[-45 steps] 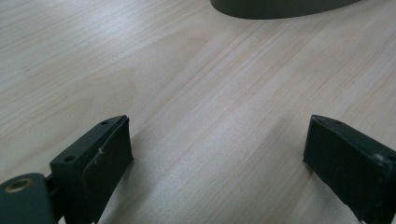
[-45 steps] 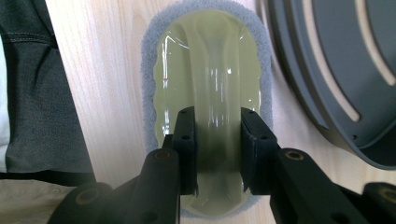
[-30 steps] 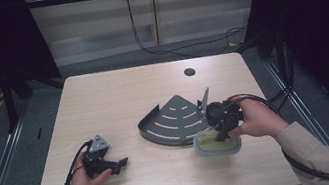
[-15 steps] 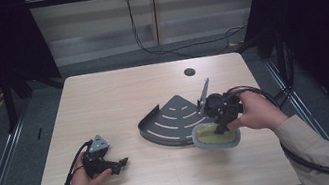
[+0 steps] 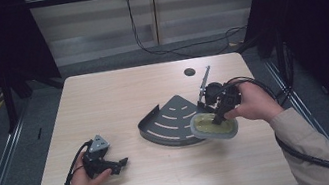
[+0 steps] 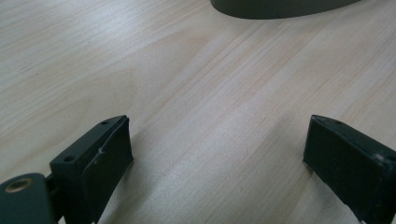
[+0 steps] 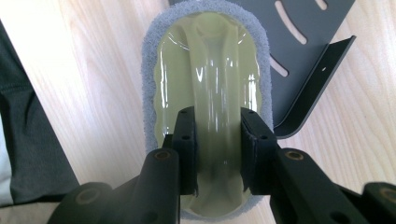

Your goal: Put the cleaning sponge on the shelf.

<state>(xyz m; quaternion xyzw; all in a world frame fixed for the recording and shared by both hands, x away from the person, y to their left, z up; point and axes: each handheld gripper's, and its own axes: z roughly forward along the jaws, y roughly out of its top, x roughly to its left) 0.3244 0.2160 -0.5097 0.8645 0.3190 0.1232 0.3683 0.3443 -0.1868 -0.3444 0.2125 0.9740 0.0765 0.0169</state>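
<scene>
The right gripper (image 7: 217,140) is clenched on the raised handle of a yellow-green scrubber (image 7: 208,84) with a grey pad around its edge. The scrubber (image 5: 213,126) sits at the near right edge of the dark slotted corner shelf (image 5: 169,119), partly overlapping it, on the table (image 5: 117,95). The left gripper (image 5: 113,164) rests low over bare wood well to the left, its 2 jaws spread wide with nothing between them.
</scene>
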